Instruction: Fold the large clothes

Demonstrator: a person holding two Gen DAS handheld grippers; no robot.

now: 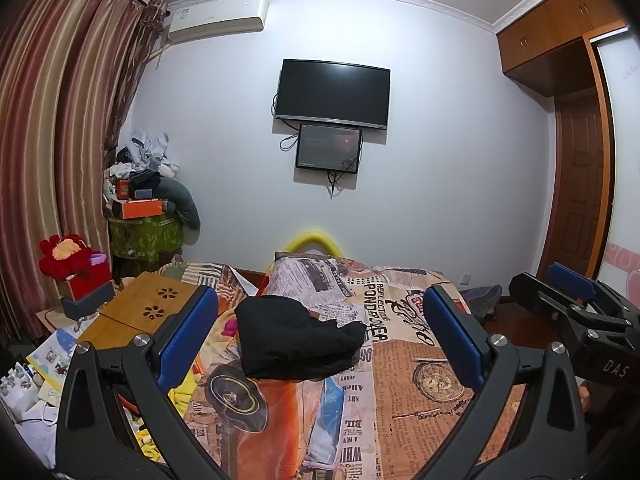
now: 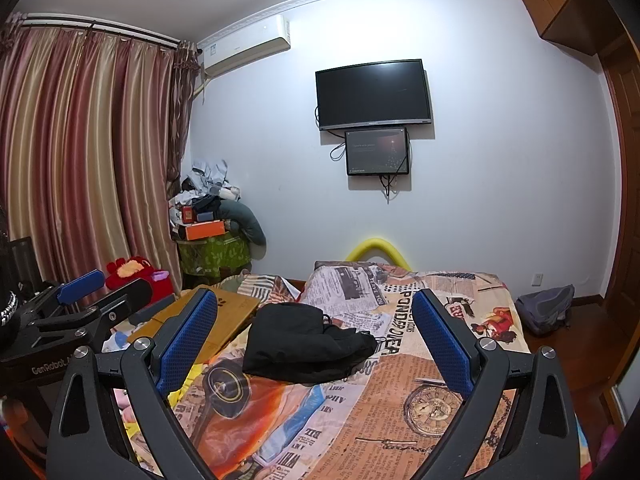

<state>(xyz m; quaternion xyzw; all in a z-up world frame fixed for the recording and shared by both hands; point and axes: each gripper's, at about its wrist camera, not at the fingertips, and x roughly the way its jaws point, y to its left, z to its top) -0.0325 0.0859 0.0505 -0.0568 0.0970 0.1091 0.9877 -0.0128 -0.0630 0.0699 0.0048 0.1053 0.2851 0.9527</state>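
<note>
1. Blue-padded fingers (image 1: 188,332) of the left gripper (image 1: 320,332) stood spread wide apart above the near end of the bed, holding nothing.
2. Beside it, the right gripper (image 2: 316,340) was likewise splayed open and empty, its blue pads (image 2: 440,344) framing the bedspread; each tool showed at the edge of the other's view.
3. At far left, striped red-and-gold curtains (image 2: 80,152) covered the window wall, with a red plush toy (image 1: 66,256) sitting on a box below them.
4. A low wooden lap table (image 1: 140,308) lay on the left side of the bed, papers and booklets (image 1: 52,356) scattered just beside it.
5. A heap of boxes and clothing (image 1: 138,188) was stacked on a green-patterned container (image 1: 146,236) in the corner, under the wall-mounted air conditioner (image 1: 218,16).
6. The black garment (image 1: 296,340), bundled into a loose, partly folded mound, rested near the middle of the bed on the newspaper-print bedspread (image 1: 404,392), between the two pairs of fingers in both views and touched by neither.
7. A dark television (image 1: 332,94) hung on the pale wall, a smaller screen (image 1: 328,148) mounted just below it, cables dangling.
8. A grey bag (image 2: 546,310) sat on the floor right of the bed, near the wooden wardrobe (image 1: 560,36).
</note>
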